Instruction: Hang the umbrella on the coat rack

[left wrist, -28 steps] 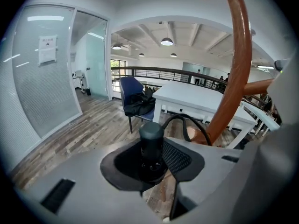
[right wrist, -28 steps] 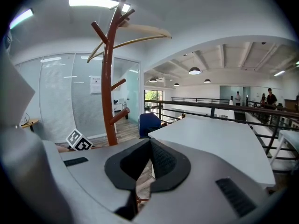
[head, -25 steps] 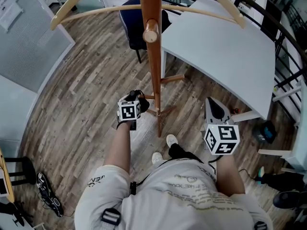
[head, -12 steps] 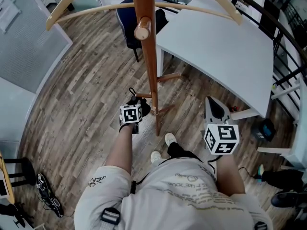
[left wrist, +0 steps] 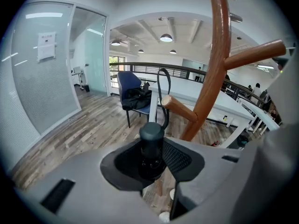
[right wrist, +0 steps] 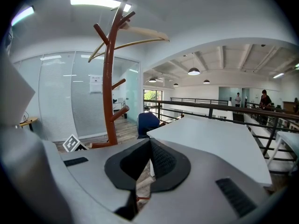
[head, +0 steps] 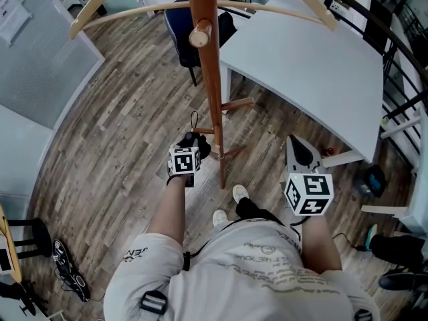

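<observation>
To hang it cleanly, I judged I had to keep the handle firmly pinched, carry the strap past the peg's cut end, lower only once the loop sat well along the peg, and release after the strap bore the weight. My left gripper (left wrist: pixel 152 161) was clamped on the round-capped handle of the black umbrella (left wrist: pixel 151 135), the ribbed pads pressing it from both sides with the cap standing up out of them. Only the handle end showed, so I could not see how the rest of the umbrella hung below. From the handle the thin black strap loop (left wrist: pixel 159 85) rose upright, open enough to thread. Just beyond it was the short wooden peg (left wrist: pixel 180 108), whose pale cut tip overlapped the loop in the left gripper view. I could not tell whether the strap was already round the tip or merely in front of it. The peg angled up from the brown wooden coat rack (left wrist: pixel 216 64), whose curved pole stood close behind. My right gripper (right wrist: pixel 147 164) was idle and held nothing, its pads drawn together and pointing over the white table (right wrist: pixel 210 139). Farther off, a blue chair (left wrist: pixel 128 85) stood on the plank floor.
</observation>
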Tool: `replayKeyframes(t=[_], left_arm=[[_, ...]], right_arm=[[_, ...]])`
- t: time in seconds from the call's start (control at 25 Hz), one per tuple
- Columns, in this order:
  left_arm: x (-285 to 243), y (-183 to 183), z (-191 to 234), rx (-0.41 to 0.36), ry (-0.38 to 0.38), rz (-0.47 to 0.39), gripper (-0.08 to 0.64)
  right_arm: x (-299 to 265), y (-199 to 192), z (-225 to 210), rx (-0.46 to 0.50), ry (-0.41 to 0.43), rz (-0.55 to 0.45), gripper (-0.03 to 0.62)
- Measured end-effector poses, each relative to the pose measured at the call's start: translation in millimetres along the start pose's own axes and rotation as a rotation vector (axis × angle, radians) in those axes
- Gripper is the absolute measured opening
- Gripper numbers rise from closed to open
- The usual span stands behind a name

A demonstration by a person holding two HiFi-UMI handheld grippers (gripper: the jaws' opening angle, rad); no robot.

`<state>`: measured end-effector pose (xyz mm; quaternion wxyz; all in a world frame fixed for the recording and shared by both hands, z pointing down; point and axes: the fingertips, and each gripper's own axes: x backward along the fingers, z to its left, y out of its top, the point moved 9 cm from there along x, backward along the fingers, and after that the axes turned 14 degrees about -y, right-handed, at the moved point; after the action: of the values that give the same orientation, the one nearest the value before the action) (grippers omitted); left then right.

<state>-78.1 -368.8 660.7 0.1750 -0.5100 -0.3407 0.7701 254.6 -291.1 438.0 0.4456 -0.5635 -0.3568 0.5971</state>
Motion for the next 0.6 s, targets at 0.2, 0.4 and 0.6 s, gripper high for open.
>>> replayKeyframes(t=[0.2, 0.4, 0.6], left_arm=[[8.9, -2.1, -5.8, -0.01, -0.005, -0.023, 0.144], [21.7, -3.6, -2.7, 0.0, 0.005, -0.058, 0.144], [36.1, 0.8, -4.3, -0.021, 0.017, -0.103, 0.144]], right_arm=[[3.9, -1.7, 2.7, -0.003, 0.007, -0.001, 0.0], [4.8, -1.4, 8.2, -0.002, 0.014, 0.001, 0.0], [4.1, -1.7, 12.4, 0.002, 0.025, -0.001, 0.0]])
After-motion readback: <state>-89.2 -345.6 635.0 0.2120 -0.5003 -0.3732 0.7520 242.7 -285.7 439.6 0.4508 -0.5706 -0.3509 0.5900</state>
